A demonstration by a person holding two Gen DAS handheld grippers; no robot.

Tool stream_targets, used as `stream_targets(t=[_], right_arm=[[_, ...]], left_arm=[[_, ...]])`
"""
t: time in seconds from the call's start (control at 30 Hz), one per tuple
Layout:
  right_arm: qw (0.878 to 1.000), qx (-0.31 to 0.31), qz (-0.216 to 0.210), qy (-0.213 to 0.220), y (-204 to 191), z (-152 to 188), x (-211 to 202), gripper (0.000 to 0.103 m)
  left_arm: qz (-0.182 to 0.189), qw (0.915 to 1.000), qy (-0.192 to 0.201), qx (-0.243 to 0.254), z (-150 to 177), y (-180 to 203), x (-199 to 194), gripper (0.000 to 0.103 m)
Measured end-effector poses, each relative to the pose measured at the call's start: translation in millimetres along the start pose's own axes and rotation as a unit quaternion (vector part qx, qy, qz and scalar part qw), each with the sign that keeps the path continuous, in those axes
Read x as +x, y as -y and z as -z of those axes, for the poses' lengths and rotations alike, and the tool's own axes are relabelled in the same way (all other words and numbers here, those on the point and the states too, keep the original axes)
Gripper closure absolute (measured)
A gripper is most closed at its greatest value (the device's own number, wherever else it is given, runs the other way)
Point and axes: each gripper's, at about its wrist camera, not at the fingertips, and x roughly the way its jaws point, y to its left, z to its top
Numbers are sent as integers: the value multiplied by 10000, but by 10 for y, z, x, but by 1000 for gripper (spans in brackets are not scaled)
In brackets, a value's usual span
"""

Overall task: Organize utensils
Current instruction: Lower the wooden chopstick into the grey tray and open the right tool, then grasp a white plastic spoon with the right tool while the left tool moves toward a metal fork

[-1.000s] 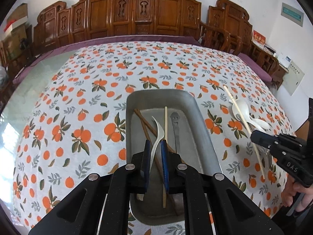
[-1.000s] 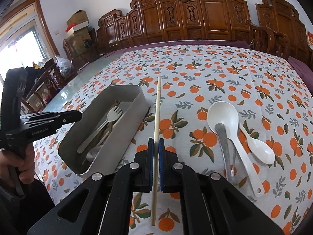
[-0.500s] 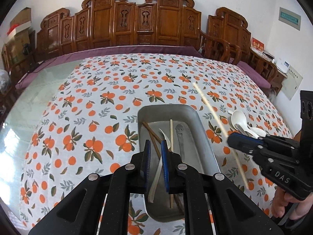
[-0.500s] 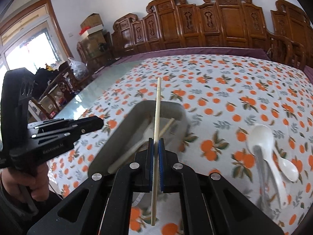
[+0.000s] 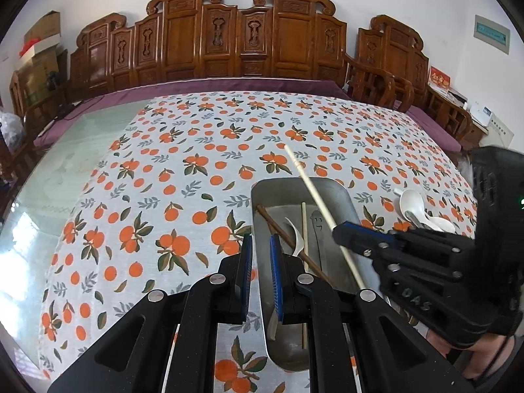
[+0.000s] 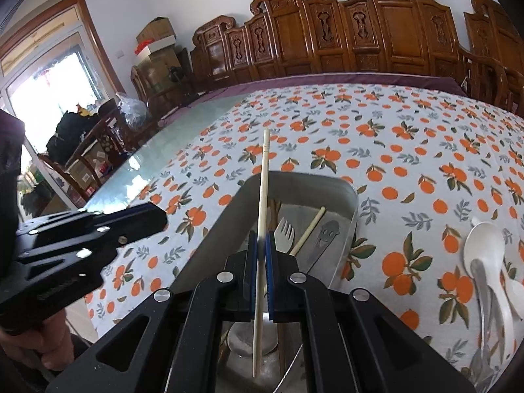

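Observation:
A grey metal tray lies on the orange-print tablecloth. It holds a white fork, a pale chopstick, brown chopsticks and a metal utensil with a smiley face. My right gripper is shut on a pale chopstick and holds it in the air over the tray. My left gripper is slightly open and empty, at the tray's left wall; it shows at the left of the right wrist view.
White spoons and a metal utensil lie on the cloth right of the tray. Carved wooden chairs line the far side. Bare glass tabletop lies left of the cloth.
My right gripper has lifted the pale chopstick off the cloth and carried it left to above the tray. My left gripper has shifted from over the tray to its left wall.

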Motion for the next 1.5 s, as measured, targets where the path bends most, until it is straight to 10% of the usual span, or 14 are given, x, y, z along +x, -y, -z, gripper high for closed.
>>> stream_targets(t=[0.6, 0.7, 1.5], right_arm=[[9999, -120, 6, -22, 110, 184, -136, 94], [9997, -175, 125, 125, 190, 181, -371, 94], [9849, 137, 1623, 587, 1344, 470, -1744, 94]], left_arm=[[78, 10000, 9, 35, 7, 72, 17, 93], [126, 9999, 53, 89, 4, 146, 6, 81], [751, 9939, 31, 809, 146, 1070, 19, 77]])
